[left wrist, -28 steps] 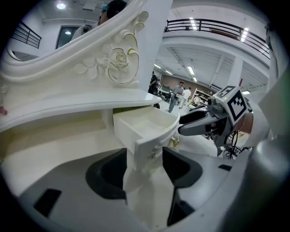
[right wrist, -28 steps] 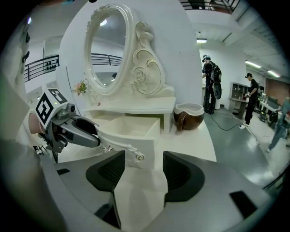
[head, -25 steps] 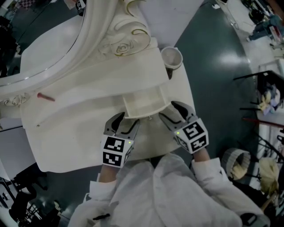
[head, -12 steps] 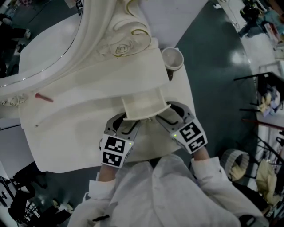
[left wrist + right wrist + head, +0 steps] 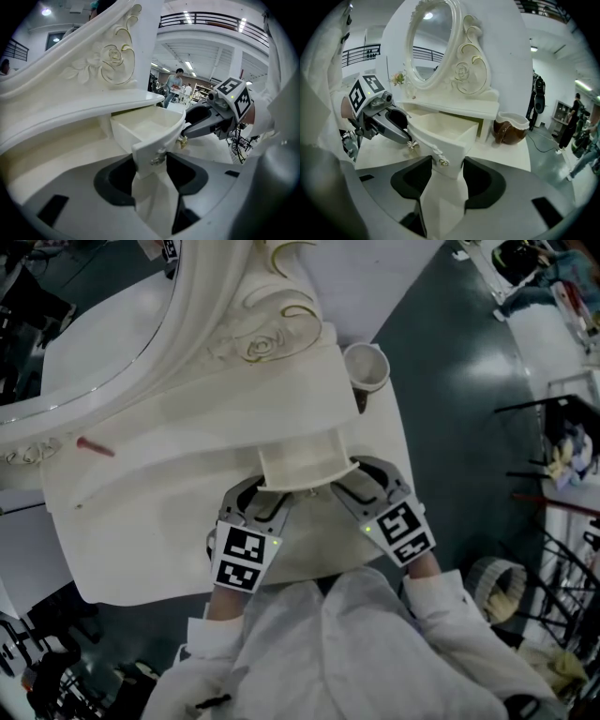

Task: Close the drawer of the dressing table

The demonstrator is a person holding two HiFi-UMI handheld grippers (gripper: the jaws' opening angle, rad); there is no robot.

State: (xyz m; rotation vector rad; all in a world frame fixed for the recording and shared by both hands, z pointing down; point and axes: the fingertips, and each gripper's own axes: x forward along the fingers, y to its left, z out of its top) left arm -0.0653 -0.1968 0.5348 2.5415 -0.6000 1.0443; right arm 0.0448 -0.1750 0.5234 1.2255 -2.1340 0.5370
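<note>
Head view: drawer (image 5: 298,460) stands pulled out of the desk (image 5: 141,521), its front straight ahead of both claws; looks empty inside.
Progress: none of the closing done yet, judging by how far out the drawer stands; the whole push-in is left.
Left claw (image 5: 265,495): jaws wide apart, just been closing a little; left end of the drawer front between them, pads just beside its faces; no firm squeeze to be made out.
Right claw (image 5: 358,480): jaws likewise wide apart and just been closing; right end of the drawer front between them, no clear clamp.
Knobs: one small knob (image 5: 158,159) sits dead ahead between the left claw's jaws.
What is left: probably a joint, even push away from both claws until the front meets the desk.
</note>
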